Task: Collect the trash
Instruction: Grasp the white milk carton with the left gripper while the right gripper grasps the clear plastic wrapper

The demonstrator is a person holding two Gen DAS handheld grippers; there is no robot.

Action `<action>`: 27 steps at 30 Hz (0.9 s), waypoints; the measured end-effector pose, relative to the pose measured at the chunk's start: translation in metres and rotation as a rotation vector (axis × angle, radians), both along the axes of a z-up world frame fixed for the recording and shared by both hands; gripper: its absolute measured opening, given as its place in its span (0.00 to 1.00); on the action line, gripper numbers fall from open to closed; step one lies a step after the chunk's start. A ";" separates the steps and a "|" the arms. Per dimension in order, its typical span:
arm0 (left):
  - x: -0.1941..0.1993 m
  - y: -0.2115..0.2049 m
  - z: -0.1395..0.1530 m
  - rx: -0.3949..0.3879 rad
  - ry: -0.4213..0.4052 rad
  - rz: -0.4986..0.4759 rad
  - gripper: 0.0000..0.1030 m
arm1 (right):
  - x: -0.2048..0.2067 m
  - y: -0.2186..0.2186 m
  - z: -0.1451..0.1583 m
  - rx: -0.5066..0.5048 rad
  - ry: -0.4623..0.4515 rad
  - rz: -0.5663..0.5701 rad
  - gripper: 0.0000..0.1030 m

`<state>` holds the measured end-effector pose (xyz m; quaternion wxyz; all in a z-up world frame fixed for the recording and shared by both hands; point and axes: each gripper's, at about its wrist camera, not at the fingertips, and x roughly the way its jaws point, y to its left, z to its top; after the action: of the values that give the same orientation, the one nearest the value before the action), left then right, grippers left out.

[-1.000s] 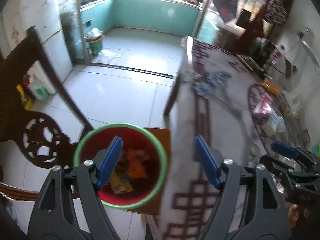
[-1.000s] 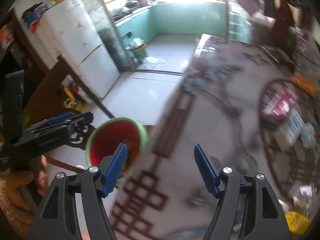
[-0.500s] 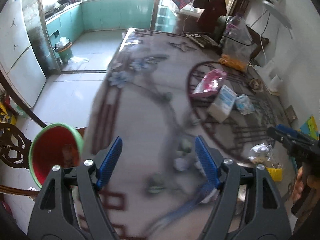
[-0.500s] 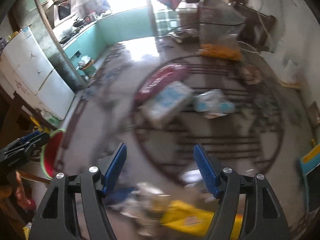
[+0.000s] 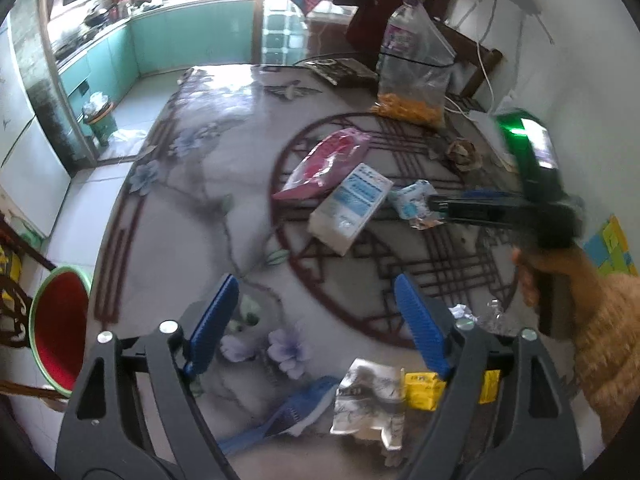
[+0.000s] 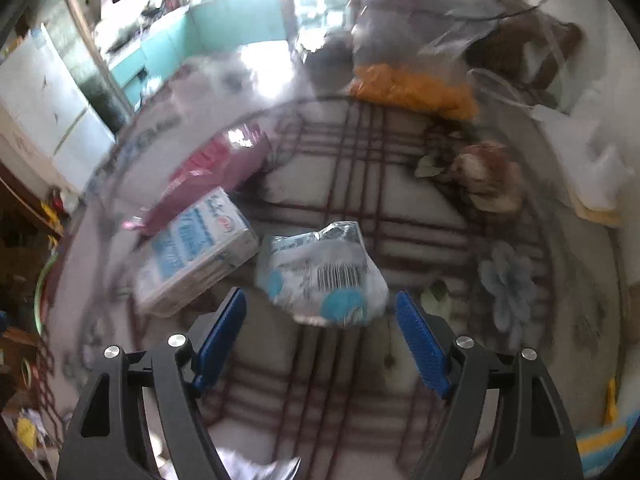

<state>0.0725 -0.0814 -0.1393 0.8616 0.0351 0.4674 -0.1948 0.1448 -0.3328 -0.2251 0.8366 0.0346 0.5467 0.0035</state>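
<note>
My left gripper (image 5: 320, 322) is open and empty above the patterned table (image 5: 188, 216). Just below it lie a crumpled white wrapper (image 5: 370, 402), a yellow packet (image 5: 420, 390) and a blue wrapper (image 5: 298, 410). The red bin with a green rim (image 5: 58, 328) stands off the table's left edge. My right gripper (image 6: 320, 332) is open and empty, with a crumpled blue-and-white plastic packet (image 6: 324, 276) just in front of its fingers. A white-and-blue tissue pack (image 6: 192, 252) and a pink bag (image 6: 216, 168) lie to the left of it. The right gripper also shows in the left wrist view (image 5: 436, 204).
A clear bag of orange snacks (image 5: 414, 80) and a bottle stand at the table's far side. A brown crumpled scrap (image 6: 486, 178) lies at the right. A dark wooden chair (image 5: 12, 304) is beside the bin. A white fridge (image 5: 24, 148) stands at the left.
Both grippers swung right from the red bin to over the table. The right gripper moved forward to the blue-and-white packet. Both stayed open.
</note>
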 end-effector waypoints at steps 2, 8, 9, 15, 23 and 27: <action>0.008 -0.011 -0.004 0.020 0.011 -0.016 0.79 | 0.011 0.001 -0.012 -0.014 0.028 0.022 0.72; 0.035 -0.034 -0.022 0.066 0.040 -0.041 0.81 | 0.021 0.000 -0.029 0.001 0.032 0.054 0.57; 0.042 -0.039 -0.026 0.074 0.046 -0.049 0.81 | 0.019 -0.001 -0.026 0.012 0.021 0.065 0.47; 0.085 -0.072 -0.057 0.113 0.081 -0.116 0.81 | 0.009 -0.022 -0.019 0.115 -0.005 0.046 0.21; 0.128 -0.101 -0.092 0.137 0.136 -0.163 0.81 | -0.025 -0.055 0.021 0.201 -0.131 -0.066 0.19; 0.136 -0.107 -0.103 0.126 0.163 -0.163 0.81 | -0.028 -0.057 0.028 0.215 -0.143 -0.089 0.19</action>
<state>0.2085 -0.1880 -0.2422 0.7982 0.1112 0.5428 -0.2365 0.1166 -0.3896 -0.1971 0.8644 0.1476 0.4799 0.0275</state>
